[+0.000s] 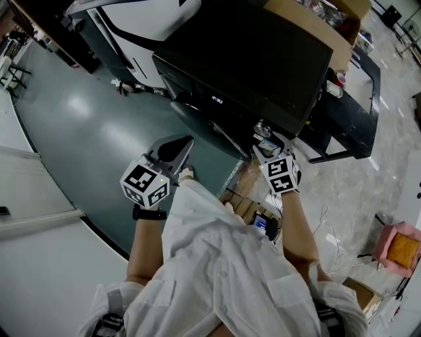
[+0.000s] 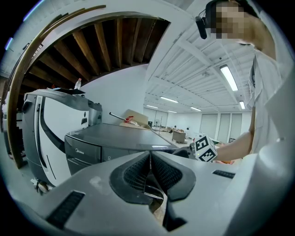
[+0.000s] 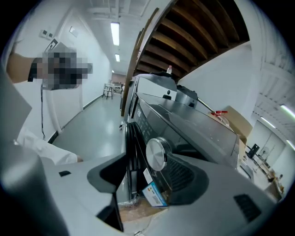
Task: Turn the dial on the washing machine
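White shirt (image 1: pixel 217 276) fills the near part of the head view, and the person's two arms reach out from it toward a big dark washing machine (image 1: pixel 263 59). Its dial (image 1: pixel 262 128) is a round shiny knob on the front panel, at the near right corner of the machine. The right tool (image 1: pixel 266 141) is up at the dial, and I think that is so it can take hold and twist. In the right gripper view its jaws are wide apart and grasp nothing. The dial sits in the gap, much closer to the right jaw, and I cannot tell if it touches that pad. The left tool (image 1: pixel 181 150) hangs on the left over the green floor (image 1: pixel 85 131), well apart from the machine. Its jaws are pressed together with nothing in them, as the left gripper view shows. It looks held out of the way, since one tool is enough for a knob. Nothing blocks the path to the dial. Just left of the dial is the machine's dark door (image 3: pixel 131 147), and below the dial is a small blue sticker (image 3: pixel 153 193). A cardboard box (image 1: pixel 329 29) sits at the far side of the machine, a white machine (image 1: pixel 145 20) stands at the far left, and a pink thing (image 1: pixel 398 247) lies on the floor at the right. To turn the dial, the jaws must first close on its rim.
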{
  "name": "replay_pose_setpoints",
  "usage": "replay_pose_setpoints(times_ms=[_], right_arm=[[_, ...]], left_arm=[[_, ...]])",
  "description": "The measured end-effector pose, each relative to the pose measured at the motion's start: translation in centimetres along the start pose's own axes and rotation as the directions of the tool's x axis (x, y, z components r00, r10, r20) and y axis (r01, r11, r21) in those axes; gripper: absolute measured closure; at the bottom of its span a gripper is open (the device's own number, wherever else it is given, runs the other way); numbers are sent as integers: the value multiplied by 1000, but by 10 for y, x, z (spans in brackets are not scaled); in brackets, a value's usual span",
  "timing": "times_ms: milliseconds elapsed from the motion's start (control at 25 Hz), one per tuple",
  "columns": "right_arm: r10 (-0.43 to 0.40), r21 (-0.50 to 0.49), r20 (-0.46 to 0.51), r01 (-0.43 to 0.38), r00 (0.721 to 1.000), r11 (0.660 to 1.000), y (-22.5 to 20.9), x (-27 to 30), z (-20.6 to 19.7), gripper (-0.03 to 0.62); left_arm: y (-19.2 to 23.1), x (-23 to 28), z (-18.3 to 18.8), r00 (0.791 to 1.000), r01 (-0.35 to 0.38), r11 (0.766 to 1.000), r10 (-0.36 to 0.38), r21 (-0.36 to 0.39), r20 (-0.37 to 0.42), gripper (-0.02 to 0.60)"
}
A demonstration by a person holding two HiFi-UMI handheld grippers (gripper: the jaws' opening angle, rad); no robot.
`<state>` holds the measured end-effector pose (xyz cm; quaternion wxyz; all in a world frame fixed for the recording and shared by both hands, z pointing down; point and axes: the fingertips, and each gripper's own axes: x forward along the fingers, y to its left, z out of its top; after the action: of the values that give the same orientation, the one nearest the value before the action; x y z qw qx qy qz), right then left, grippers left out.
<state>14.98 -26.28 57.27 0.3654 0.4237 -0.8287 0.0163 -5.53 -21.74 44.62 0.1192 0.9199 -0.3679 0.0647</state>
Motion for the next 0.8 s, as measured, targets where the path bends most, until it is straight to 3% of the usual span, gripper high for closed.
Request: replay_pose_setpoints(times_ms=[280,560,800], right_arm=[[60,35,-33,-59,998,998,16,-3,-12,349],[87,164,75,-98,993,982,29,-28,0,347],[50,67,96,-56,994,996,10,-24,15,352]], left_arm=[[-5,0,-1,1000,3,1000,-3,6,-5,565],[-4,-4,1,1000,-14,1000,14,10,6,565],[-12,-5,-1,1000,-9,1000,9,11,5,565]])
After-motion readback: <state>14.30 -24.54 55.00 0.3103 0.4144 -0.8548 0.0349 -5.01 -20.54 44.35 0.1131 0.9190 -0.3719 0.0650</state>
